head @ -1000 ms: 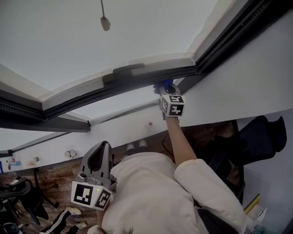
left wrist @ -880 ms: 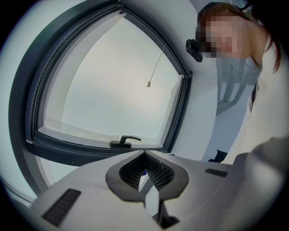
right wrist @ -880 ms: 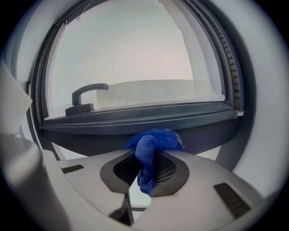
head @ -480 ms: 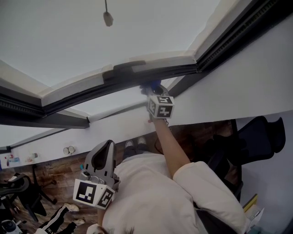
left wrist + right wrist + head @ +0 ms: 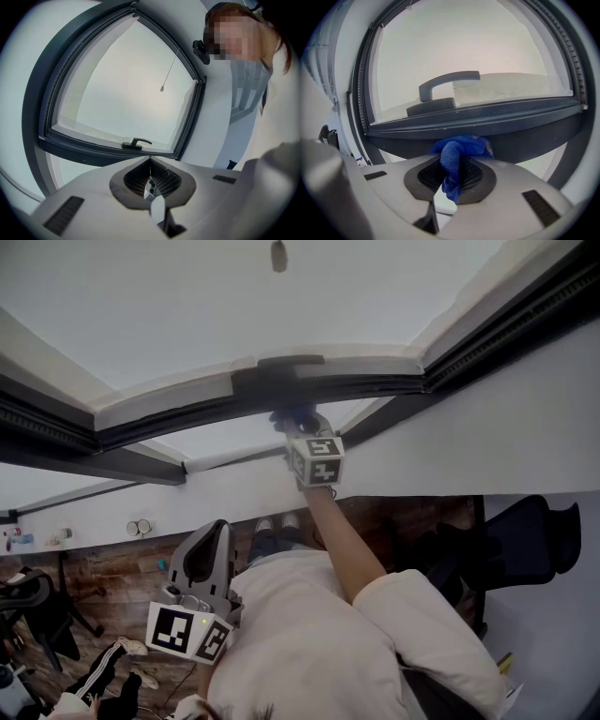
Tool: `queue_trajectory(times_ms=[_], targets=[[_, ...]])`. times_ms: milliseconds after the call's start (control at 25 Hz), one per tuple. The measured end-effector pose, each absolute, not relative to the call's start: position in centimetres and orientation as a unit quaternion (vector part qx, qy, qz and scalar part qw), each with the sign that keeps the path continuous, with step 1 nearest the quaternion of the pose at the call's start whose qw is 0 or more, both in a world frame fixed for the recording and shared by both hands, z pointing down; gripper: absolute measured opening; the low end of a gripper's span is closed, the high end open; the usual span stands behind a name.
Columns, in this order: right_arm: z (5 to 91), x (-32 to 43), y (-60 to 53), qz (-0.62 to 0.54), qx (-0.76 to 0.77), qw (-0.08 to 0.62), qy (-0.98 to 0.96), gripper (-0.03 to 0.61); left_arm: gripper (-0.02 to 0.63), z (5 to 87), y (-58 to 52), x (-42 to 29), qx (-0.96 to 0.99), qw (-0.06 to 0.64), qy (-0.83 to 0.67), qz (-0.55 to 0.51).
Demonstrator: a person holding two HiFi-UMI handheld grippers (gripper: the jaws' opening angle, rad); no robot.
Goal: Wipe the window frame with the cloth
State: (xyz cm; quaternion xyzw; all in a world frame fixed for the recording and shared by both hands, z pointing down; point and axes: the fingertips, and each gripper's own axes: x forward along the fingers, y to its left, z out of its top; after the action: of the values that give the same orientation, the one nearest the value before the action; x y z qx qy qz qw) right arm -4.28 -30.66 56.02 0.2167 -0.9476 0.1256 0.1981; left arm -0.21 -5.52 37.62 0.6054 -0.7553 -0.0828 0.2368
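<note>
Both jaws of the right gripper point(image 5: 458, 154) clamp a bunched blue cloth point(image 5: 452, 180), whose front wad presses against the dark window frame point(image 5: 511, 124) just below the handle point(image 5: 447, 86). Only the left gripper view shows the left gripper point(image 5: 150, 164): its jaws are pinched together on nothing, well apart from the window.

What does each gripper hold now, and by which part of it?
The right gripper is shut on the blue cloth, gripping a bunched fold; the rest bulges out against the window frame. The left gripper is shut and holds nothing.
</note>
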Motion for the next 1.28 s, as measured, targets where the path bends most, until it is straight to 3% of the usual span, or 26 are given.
queue_trajectory(times_ms=[880,1280], targets=[[56.8,-7.9,-26.3,0.118,0.142,0.216,-0.959,0.046,0.011,37.9,4.5,-8.0,0.48,0.212,-0.845,-0.099],[51.8,1.8,-14.9,0.096,0.033,0.201,-0.974,0.046,0.01,38.7,2.3,-8.6,0.547,0.223,-0.802,-0.091]])
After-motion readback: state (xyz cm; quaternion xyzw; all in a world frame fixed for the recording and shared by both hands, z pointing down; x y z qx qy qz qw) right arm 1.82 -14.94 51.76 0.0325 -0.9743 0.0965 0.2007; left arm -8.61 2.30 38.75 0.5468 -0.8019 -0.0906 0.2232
